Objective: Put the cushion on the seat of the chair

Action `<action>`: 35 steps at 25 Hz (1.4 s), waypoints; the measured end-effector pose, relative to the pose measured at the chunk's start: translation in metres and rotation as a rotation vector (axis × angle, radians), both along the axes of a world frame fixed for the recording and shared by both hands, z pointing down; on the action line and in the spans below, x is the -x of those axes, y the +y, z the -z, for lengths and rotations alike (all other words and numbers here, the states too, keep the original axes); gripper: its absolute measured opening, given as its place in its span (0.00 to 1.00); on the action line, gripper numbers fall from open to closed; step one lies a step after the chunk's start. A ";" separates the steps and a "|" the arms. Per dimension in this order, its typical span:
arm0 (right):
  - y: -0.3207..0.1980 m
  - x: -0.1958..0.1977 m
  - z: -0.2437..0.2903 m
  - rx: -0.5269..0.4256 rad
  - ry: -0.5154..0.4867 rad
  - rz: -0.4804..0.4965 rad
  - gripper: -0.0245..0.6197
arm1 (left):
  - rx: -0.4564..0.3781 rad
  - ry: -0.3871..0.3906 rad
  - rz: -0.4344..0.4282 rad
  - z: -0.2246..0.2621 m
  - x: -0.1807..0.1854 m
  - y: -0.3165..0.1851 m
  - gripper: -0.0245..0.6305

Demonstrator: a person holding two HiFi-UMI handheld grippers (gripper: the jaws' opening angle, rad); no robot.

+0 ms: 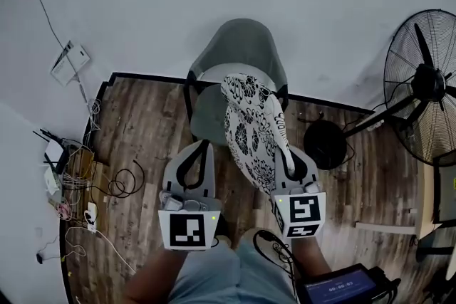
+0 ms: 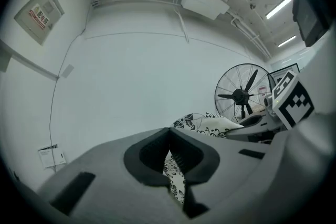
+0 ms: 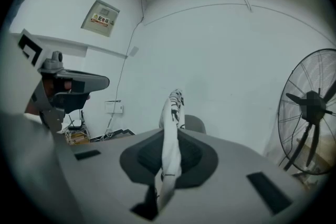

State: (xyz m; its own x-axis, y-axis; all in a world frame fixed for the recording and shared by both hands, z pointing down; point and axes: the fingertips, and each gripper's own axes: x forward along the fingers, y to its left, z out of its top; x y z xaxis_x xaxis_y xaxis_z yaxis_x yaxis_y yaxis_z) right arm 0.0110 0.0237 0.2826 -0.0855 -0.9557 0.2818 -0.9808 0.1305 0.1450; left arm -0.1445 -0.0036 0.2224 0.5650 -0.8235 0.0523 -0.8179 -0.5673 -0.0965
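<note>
Left hand-held gripper (image 1: pixel 206 144) closed, apparently on nothing, just beside the black-and-white floral fabric cushion (image 1: pixel 253 130). Cushion up on edge over the grey moulded-shell chair (image 1: pixel 239 46), pinched in the clamped right hand-held gripper (image 1: pixel 291 156). Best tipped flat and lowered centred before release. From the left gripper view alone: patterned fabric through the jaw gap. From the head view alone: the bare seat (image 1: pixel 211 112).
</note>
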 end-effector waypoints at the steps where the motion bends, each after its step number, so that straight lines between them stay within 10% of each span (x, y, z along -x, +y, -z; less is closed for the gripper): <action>1: -0.006 -0.001 0.004 -0.006 0.001 -0.005 0.06 | 0.003 0.006 -0.003 0.001 -0.001 -0.006 0.05; 35: -0.217 -0.058 -0.018 0.037 -0.100 0.155 0.06 | 0.016 -0.090 0.117 -0.014 -0.090 -0.207 0.05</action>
State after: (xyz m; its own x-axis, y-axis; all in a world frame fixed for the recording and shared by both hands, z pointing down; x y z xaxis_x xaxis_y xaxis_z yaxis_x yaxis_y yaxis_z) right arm 0.0688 -0.1930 0.3004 -0.2600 -0.9182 0.2989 -0.9579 0.2844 0.0402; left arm -0.0544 -0.2111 0.2368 0.4573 -0.8822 0.1125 -0.8670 -0.4704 -0.1643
